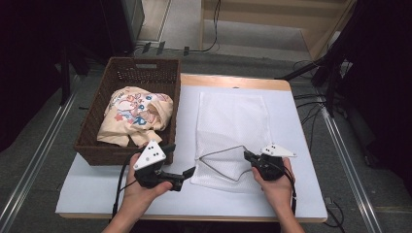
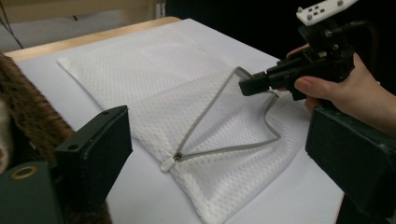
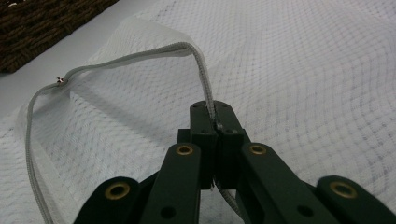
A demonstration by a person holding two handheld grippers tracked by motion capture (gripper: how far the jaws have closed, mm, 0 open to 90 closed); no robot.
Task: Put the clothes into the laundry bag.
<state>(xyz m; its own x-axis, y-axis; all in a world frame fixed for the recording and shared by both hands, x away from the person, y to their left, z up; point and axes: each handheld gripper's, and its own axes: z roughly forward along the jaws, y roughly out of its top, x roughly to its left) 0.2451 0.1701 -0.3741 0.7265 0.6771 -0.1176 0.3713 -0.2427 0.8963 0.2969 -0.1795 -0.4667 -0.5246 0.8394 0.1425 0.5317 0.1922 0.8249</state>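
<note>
Mesh laundry bag (image 1: pixel 232 127) lies flat mid-desk, its zipper edge (image 3: pixel 203 77) pinched and lifted by the right gripper (image 3: pixel 215 122). Left gripper (image 1: pixel 188 172), jaws wide and empty, sits at seven o'clock (basket (image 1: pixel 97 145) with printed garment (image 1: pixel 136 114) behind): keep that mouth held high while fetching.

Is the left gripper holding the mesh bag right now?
No, the left gripper has its jaws wide apart above the mesh bag, touching nothing, while the right gripper pinches the zipper edge.
</note>
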